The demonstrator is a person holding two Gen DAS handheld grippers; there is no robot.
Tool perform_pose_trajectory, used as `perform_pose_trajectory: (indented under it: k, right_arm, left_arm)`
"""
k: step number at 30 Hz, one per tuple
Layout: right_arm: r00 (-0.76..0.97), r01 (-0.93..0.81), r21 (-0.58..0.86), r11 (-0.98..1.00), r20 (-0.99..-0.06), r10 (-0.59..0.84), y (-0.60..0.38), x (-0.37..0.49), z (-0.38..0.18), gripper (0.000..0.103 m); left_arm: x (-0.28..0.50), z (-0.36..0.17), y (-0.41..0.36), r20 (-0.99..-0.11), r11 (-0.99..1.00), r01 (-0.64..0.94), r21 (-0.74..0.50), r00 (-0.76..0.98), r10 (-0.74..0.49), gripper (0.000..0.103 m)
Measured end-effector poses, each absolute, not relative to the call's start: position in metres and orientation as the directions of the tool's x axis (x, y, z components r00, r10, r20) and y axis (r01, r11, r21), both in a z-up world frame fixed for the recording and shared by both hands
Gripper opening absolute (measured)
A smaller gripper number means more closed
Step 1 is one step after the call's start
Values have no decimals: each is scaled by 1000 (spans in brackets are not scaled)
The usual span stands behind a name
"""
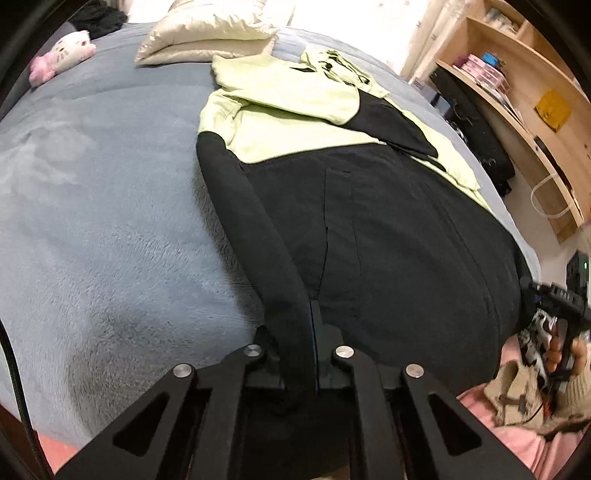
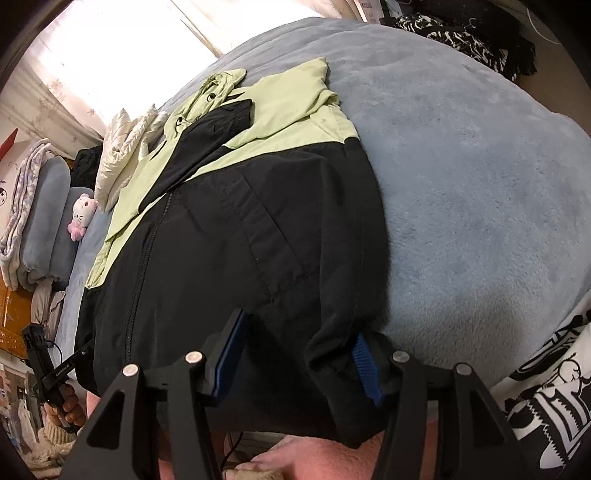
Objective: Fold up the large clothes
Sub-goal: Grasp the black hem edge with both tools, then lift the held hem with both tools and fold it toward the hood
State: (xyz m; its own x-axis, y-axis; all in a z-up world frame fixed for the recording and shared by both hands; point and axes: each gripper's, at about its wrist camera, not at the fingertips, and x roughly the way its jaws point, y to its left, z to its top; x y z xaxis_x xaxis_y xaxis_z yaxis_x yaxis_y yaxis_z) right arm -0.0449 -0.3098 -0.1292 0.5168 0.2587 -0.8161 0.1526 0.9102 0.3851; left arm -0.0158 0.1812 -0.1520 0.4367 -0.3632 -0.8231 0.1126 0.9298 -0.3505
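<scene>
Black-and-lime jacket (image 1: 388, 229) spread flat on the grey-blue fleece bed (image 1: 110, 221), zip side up, lime yoke and hood at the far end, black hem at the near edge. One black sleeve folded across the lime chest; the other black sleeve (image 1: 258, 240) running down the jacket's side toward the near edge. Left gripper (image 1: 314, 332) with fingers together, clamped on the cuff end of that sleeve, fabric pinched between the pads. Right gripper (image 2: 295, 354) at the opposite hem corner, fingers (image 2: 231, 350) apart, blue pads showing, a fold of black hem lying between them; firm pinch or loose, cannot tell. Cream puffy garment (image 1: 207, 33) beyond the jacket's hood end, just touching it. Pink-and-white plush toy (image 1: 62, 55) well apart on the far corner of the bed. Wooden shelving (image 1: 524, 103) beside the bed. Black-and-white patterned cloth (image 2: 554, 398) at the bed's near edge, beside the right gripper.
</scene>
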Motion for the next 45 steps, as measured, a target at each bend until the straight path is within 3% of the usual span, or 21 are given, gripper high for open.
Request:
perform_pose_trajectory:
  k: [3,4,6,14,23,29,37,45]
  right_arm:
    - [514,145,316,937,-834,202,-306,-46,-125,20]
    - [524,147,325,934,-826,206,-308,-47,-121,12]
    - [549,150,342,928,-809,210,-311,-52,-114,7]
    - [676,101,409,907,-697,239,-315,-74,-60,5]
    - [757,-22,443,896,-579,304,-304,-103,6,4]
    - [778,24,532,847,-541,318,-331,-119,19,4]
    - [777,239,724,647,-543,320,-391,-90,-10,4]
    - [756,285,728,624,-570,320,-391,0,-8,4]
  left_arm:
    - [-16,-143,184,-813,922,53,-385,453,-365,4]
    - [-18,-138,186,-808,919,32,-393,464,-362,4]
    - [-21,-129,190,-797,912,6,-410,483,-362,3]
    - [-43,-76,208,-724,867,-63,-493,583,-369,2]
    - [-77,-15,210,-652,838,-2,-545,629,-423,2]
    - [-93,12,238,-625,794,-45,-606,644,-441,2]
    - [-45,-9,270,-635,715,-176,-676,631,-445,2]
    - [66,-39,267,-660,672,-264,-691,610,-439,3]
